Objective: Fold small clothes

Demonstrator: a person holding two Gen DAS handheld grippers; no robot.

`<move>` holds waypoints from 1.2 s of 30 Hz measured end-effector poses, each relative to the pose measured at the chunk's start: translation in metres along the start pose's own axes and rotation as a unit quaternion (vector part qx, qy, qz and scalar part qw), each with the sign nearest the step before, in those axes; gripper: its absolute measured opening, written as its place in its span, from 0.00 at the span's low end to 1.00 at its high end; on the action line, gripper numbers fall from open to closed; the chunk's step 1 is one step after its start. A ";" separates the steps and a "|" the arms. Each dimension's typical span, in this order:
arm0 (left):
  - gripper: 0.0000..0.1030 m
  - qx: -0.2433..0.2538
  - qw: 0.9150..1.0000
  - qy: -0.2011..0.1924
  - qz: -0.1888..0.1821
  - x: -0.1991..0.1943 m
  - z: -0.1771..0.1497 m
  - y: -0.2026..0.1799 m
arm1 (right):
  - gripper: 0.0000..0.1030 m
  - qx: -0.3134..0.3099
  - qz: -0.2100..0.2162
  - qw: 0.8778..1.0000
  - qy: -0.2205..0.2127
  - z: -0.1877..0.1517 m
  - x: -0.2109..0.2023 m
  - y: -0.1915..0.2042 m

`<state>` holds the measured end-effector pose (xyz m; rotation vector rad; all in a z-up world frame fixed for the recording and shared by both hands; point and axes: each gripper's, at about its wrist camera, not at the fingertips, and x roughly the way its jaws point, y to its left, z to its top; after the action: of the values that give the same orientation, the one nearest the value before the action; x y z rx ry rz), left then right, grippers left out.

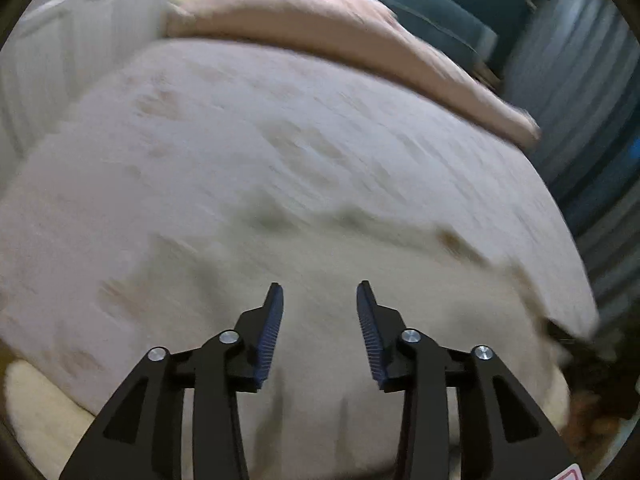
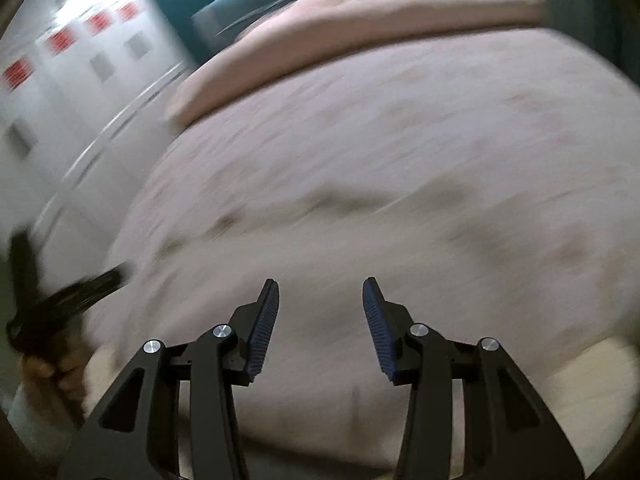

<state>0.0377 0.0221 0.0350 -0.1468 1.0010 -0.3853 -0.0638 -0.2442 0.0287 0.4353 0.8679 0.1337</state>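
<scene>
Both tools stand partly open with nothing between their blue ribbed pads: the left tool (image 1: 320,292) and the right tool (image 2: 320,288) each hang over a pale garment (image 1: 320,360) spread flat on the bed (image 1: 280,140). Beyond it, a folded pink blanket (image 1: 320,24) lies across the bed's far edge. Everything is motion-blurred.

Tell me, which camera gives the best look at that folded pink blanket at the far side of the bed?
The left wrist view. There the folded pink blanket runs across the upper frame with both ends visible, though blurred. The right wrist view shows the same blanket, but more smeared by motion, its far end close to the picture's edge.
</scene>
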 end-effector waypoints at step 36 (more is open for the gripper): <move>0.23 -0.078 0.990 0.075 0.085 0.093 0.053 0.067 | 0.10 0.079 -0.174 0.981 0.019 0.064 0.053 -0.126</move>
<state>0.1436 0.0458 -0.0295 -0.1727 1.1838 -0.1636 0.0116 -0.3628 -0.0262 0.4235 0.9837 -0.2509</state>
